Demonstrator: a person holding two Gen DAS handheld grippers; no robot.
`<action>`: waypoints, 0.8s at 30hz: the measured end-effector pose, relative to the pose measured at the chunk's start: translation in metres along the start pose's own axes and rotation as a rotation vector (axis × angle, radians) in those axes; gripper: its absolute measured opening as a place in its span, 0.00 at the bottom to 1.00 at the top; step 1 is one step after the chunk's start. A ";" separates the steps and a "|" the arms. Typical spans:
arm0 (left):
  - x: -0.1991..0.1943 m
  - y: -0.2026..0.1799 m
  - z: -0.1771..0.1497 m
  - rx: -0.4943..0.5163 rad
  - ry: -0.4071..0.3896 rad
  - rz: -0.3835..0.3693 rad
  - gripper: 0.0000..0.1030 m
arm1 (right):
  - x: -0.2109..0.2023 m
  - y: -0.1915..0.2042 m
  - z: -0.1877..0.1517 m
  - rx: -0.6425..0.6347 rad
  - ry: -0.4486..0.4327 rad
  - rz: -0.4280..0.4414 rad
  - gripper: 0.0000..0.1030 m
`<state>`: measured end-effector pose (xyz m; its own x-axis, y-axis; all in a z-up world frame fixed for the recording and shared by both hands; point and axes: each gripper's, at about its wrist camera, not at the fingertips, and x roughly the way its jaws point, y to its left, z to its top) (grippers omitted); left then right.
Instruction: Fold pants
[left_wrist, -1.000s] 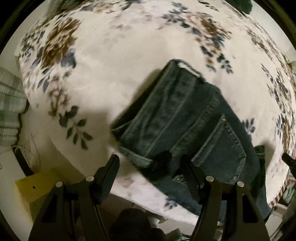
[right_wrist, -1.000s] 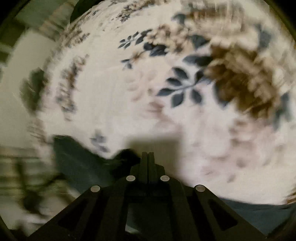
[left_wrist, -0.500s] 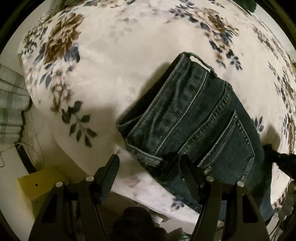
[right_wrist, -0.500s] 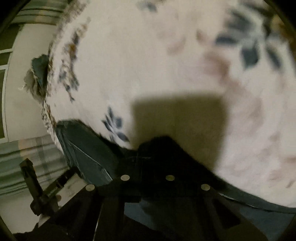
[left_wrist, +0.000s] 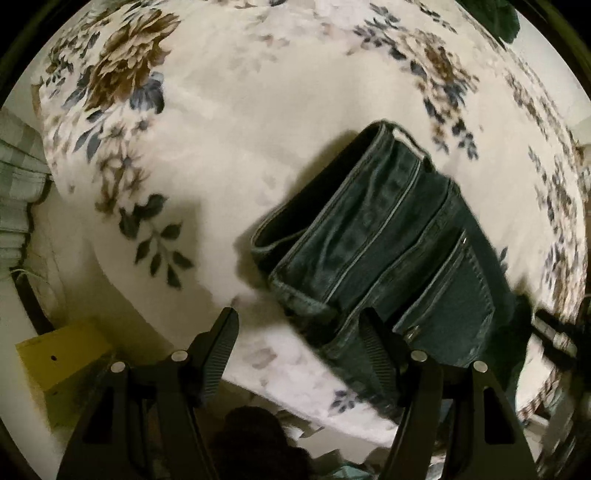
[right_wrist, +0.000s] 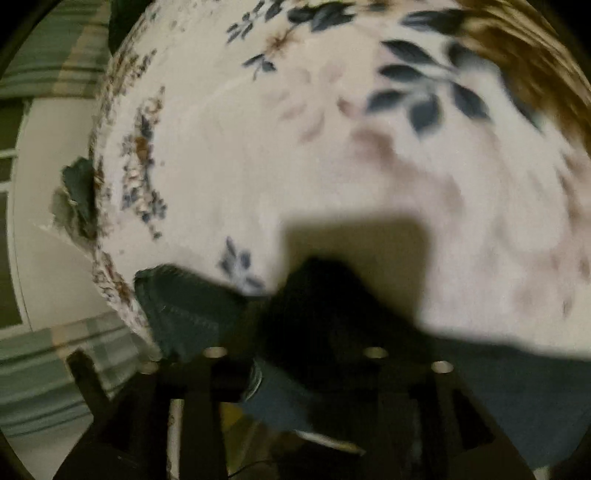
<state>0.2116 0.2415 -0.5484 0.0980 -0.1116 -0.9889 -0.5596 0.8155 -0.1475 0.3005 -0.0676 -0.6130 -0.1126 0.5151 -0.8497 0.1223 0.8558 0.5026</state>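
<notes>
Lying folded on the bed (left_wrist: 229, 155), the jeans (left_wrist: 388, 243) sit near its near edge, toward the right corner as the left wrist view has it, with a back pocket facing up and the waistband end turned toward the edge. A floral blanket, cream with brown blooms and blue leaves, covers the bed. The left gripper (left_wrist: 297, 350) points straight down over that edge; its jaws stand wide with nothing pressed between them, the left finger over bare blanket and the right finger over the denim just beside the pocket. Below the edge a yellow box (left_wrist: 59, 358) shows on the floor, and striped green cloth (left_wrist: 16, 192) hangs off to the left. The right gripper (right_wrist: 295, 369) tilts down at the far side of the jeans (right_wrist: 192, 314); its jaws have just been opening and now stand parted. Dark denim bunches up between and in front of them, but the picture is blurred and shadowed there, so whether the pads touch the cloth is hard to tell; they do not seem to press on it. A square shadow falls on the blanket ahead of this gripper.
</notes>
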 end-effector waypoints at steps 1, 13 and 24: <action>0.002 0.002 0.003 -0.013 0.002 -0.010 0.64 | -0.006 -0.004 -0.014 0.026 -0.020 0.000 0.43; 0.033 0.010 0.020 -0.125 -0.015 -0.075 0.33 | 0.021 -0.135 -0.189 0.721 0.004 0.156 0.43; -0.002 0.028 0.008 -0.085 -0.038 -0.111 0.24 | 0.017 -0.132 -0.208 0.757 -0.141 0.137 0.08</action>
<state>0.2026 0.2690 -0.5504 0.1931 -0.1754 -0.9654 -0.6110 0.7484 -0.2582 0.0772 -0.1621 -0.6603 0.0724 0.5594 -0.8257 0.7712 0.4936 0.4021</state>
